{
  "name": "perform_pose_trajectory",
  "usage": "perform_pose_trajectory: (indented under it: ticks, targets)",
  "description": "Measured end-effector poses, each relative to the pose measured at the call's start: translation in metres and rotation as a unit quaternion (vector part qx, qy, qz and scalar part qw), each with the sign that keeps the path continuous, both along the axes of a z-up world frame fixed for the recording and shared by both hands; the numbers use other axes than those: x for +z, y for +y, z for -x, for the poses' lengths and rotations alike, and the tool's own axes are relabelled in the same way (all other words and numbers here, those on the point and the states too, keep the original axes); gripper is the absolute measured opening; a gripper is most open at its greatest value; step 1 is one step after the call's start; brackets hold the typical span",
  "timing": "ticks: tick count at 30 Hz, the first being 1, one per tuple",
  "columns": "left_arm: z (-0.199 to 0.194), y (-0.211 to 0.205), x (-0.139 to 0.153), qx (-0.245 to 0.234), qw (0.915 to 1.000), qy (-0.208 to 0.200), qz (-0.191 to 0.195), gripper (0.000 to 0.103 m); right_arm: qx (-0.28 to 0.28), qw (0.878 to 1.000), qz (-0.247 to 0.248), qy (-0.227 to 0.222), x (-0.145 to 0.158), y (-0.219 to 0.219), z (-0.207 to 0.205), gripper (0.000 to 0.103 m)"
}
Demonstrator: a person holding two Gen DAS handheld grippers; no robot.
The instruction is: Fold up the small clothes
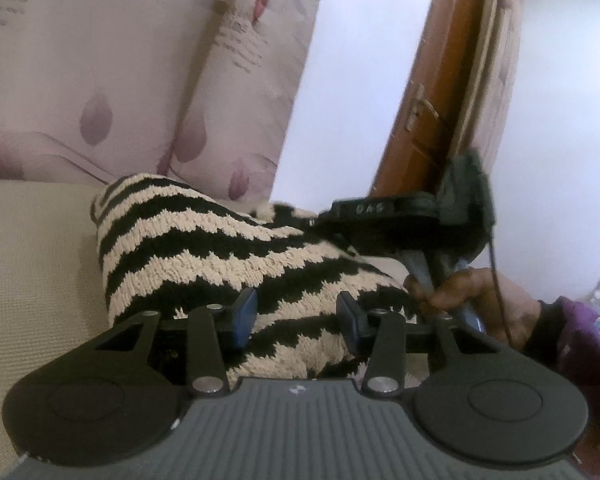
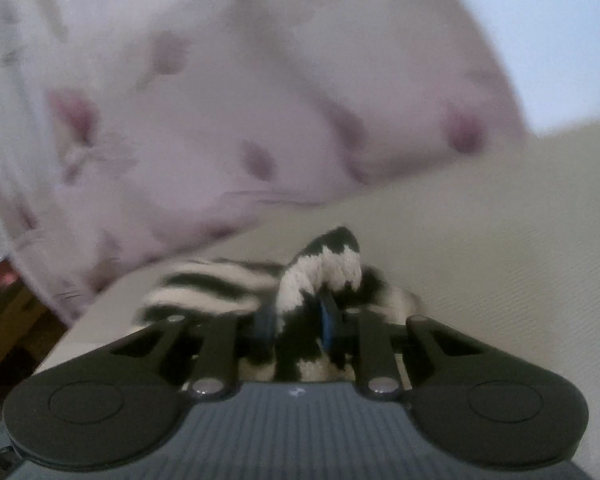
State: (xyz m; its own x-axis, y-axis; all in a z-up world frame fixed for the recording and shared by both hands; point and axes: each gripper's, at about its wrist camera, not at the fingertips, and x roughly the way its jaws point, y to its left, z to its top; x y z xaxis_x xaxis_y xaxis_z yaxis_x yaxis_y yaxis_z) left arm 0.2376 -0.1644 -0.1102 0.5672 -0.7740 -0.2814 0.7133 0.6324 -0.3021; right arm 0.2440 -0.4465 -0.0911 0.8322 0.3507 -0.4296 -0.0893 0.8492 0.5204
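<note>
Folding is only partly done: the right gripper (image 2: 298, 320) pinches a raised fold of the striped knit garment (image 1: 204, 240), while the left gripper (image 1: 296, 316) hangs released above it, beside the floral pillow (image 1: 100, 80).

Soft, even daylight fills both fisheye views, edges bend, and the pillow (image 2: 228, 112) beyond the right gripper (image 2: 296, 320) blurs heavily.

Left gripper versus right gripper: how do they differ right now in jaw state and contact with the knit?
The left gripper has its jaws wide apart, with the striped knit showing between them and nothing pinched. The right gripper has its jaws close together, clamped on a raised fold of the knit. The left one sits over the flat part; the right one lifts a bunched edge. Both have blue pads and work the same knit on the beige surface.
</note>
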Motion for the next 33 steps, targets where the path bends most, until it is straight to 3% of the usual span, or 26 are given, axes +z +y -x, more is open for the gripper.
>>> perform_pose_trajectory:
  ticks: [2, 5, 8, 10, 14, 19, 21, 25, 26, 27, 29, 31, 33]
  targets:
    - [0.003, 0.001, 0.000, 0.002, 1.0000, -0.004, 0.000, 0.049, 0.003, 1.000, -0.008, -0.008, -0.002, -0.002, -0.001, 0.020]
    - [0.006, -0.004, 0.000, -0.007, 0.9998, -0.010, -0.014, 0.050, -0.048, 0.998, 0.013, 0.032, -0.029, -0.024, 0.000, 0.022]
    - [0.010, -0.009, 0.000, -0.011, 0.9992, -0.020, -0.033, 0.050, -0.076, 0.994, -0.079, 0.015, -0.035, -0.051, 0.015, 0.028]
    - [0.011, -0.010, 0.001, -0.008, 0.9989, -0.024, -0.039, 0.050, -0.098, 0.991, -0.092, -0.015, -0.025, -0.061, 0.033, 0.029]
    - [0.009, -0.007, 0.000, -0.010, 0.9991, -0.021, -0.035, 0.051, -0.068, 0.992, -0.103, -0.029, -0.007, -0.058, 0.079, 0.030]
    - [0.011, -0.009, 0.000, -0.019, 0.9989, -0.026, -0.034, 0.060, -0.038, 0.996, -0.082, 0.018, -0.009, -0.036, 0.118, 0.032]
    - [0.013, -0.011, 0.001, -0.021, 0.9985, -0.033, -0.037, 0.065, -0.037, 0.995, -0.089, 0.033, -0.017, -0.033, 0.118, 0.036]
    - [0.015, -0.011, 0.001, -0.014, 0.9985, -0.039, -0.035, 0.066, -0.034, 0.993, -0.109, 0.039, -0.022, -0.026, 0.097, 0.035]
    - [0.016, -0.010, 0.001, -0.011, 0.9986, -0.039, -0.034, 0.066, -0.030, 0.992, -0.110, 0.047, -0.022, -0.021, 0.088, 0.033]
    - [0.017, -0.009, 0.001, -0.005, 0.9987, -0.041, -0.032, 0.066, -0.023, 0.993, -0.104, 0.048, -0.020, -0.015, 0.080, 0.024]
    - [0.020, -0.006, 0.002, 0.012, 0.9985, -0.046, -0.027, 0.066, -0.005, 0.996, -0.089, 0.029, -0.010, 0.001, 0.069, 0.020]
    - [0.022, 0.000, 0.003, 0.031, 0.9983, -0.048, -0.014, 0.067, 0.029, 0.994, -0.104, -0.002, 0.003, 0.013, 0.061, 0.018]
    - [0.022, 0.004, 0.003, 0.045, 0.9979, -0.047, -0.007, 0.075, 0.048, 0.994, -0.096, -0.014, 0.003, 0.017, 0.056, 0.018]
